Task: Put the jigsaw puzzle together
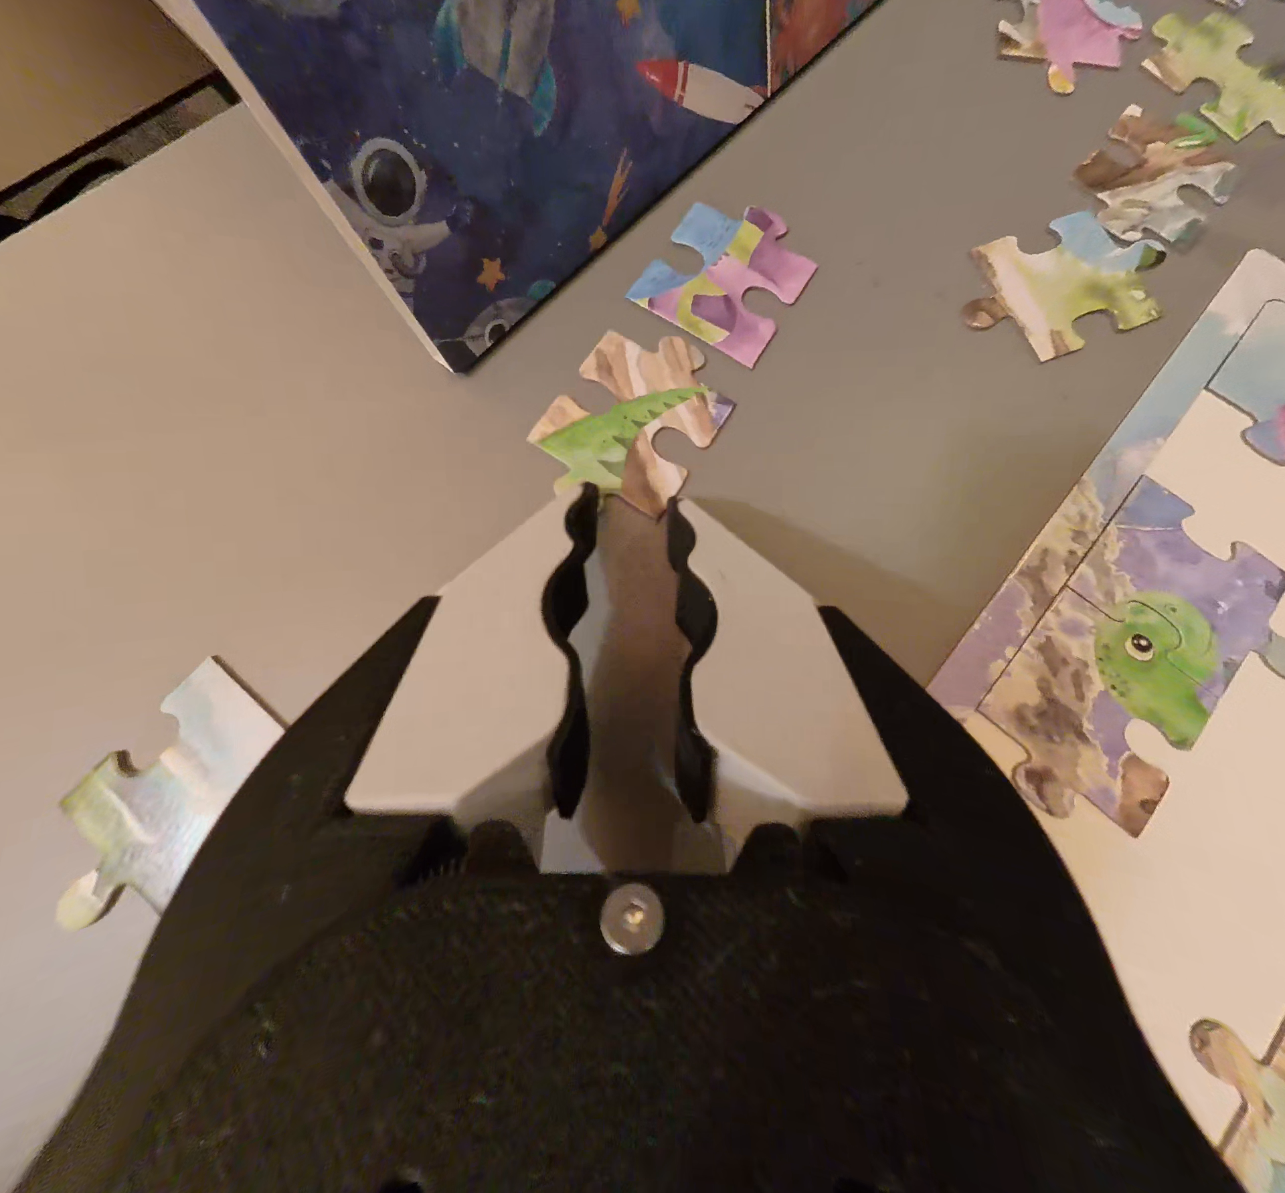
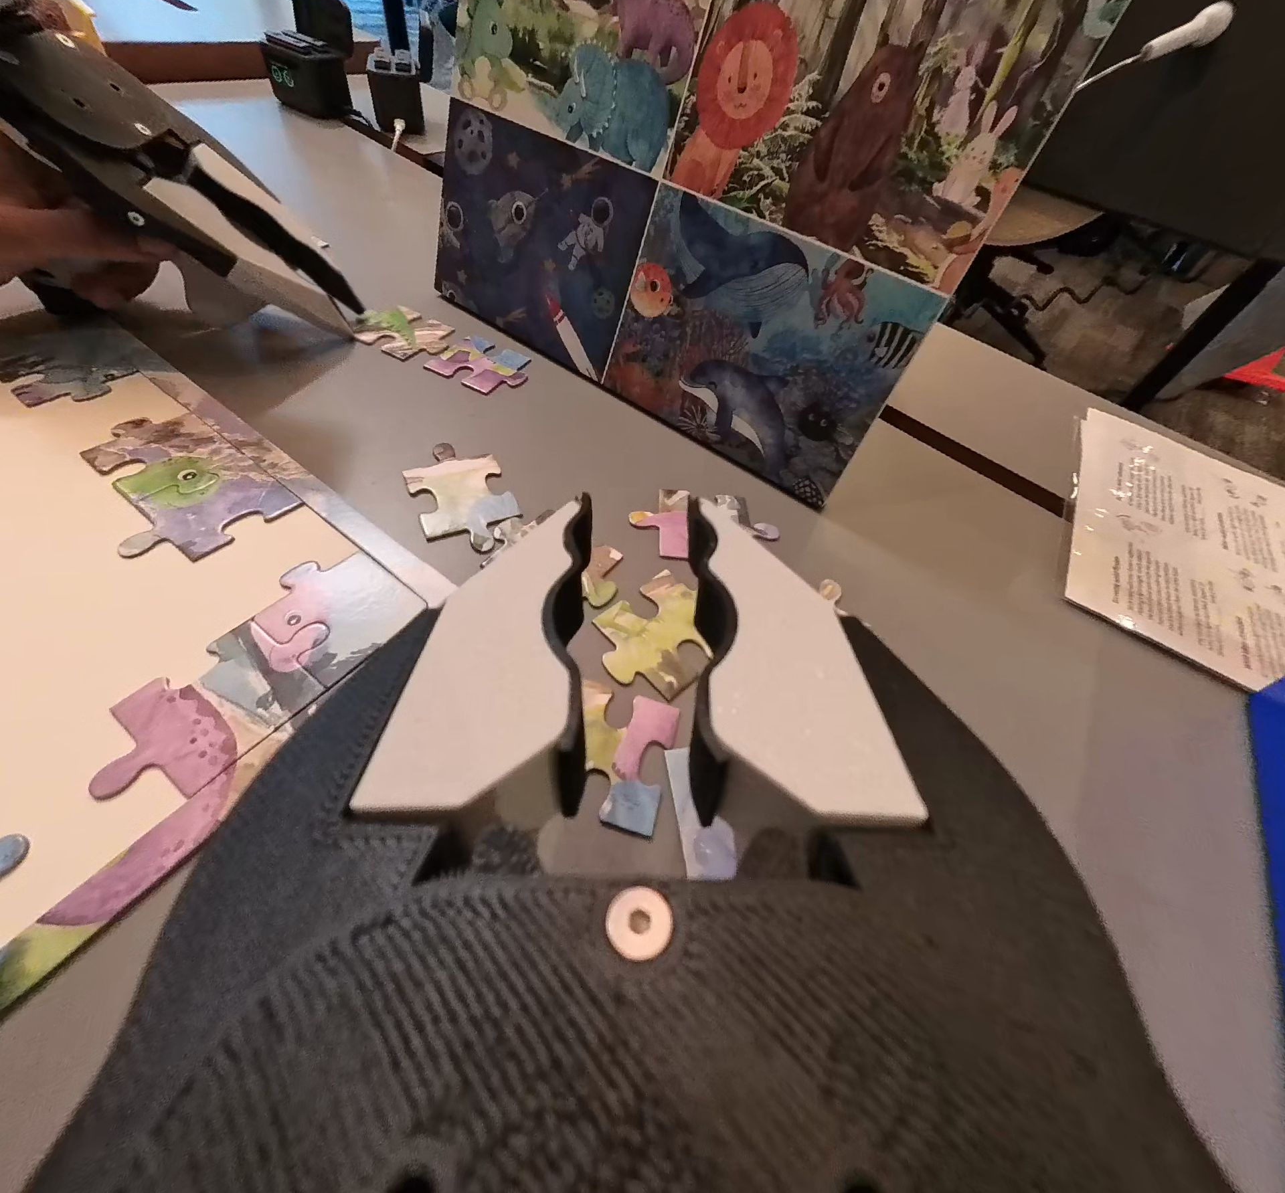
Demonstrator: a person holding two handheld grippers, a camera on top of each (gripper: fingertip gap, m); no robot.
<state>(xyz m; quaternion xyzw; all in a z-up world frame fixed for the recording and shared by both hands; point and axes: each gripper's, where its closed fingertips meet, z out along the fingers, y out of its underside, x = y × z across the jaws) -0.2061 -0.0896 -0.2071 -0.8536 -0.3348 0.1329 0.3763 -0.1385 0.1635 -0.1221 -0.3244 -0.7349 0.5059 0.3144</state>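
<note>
Left gripper (image 1: 629,499) jaws narrowly apart at the green-leaf piece (image 1: 626,423), grip unclear; thin edge may slip on desk (image 1: 208,464). Right gripper (image 2: 636,506) slightly open, empty.

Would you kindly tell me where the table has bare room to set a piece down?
Bare grey table lies between the picture box and the printed sheet. Crowded: loose pieces beneath the right tongs, beside the puzzle board.
</note>
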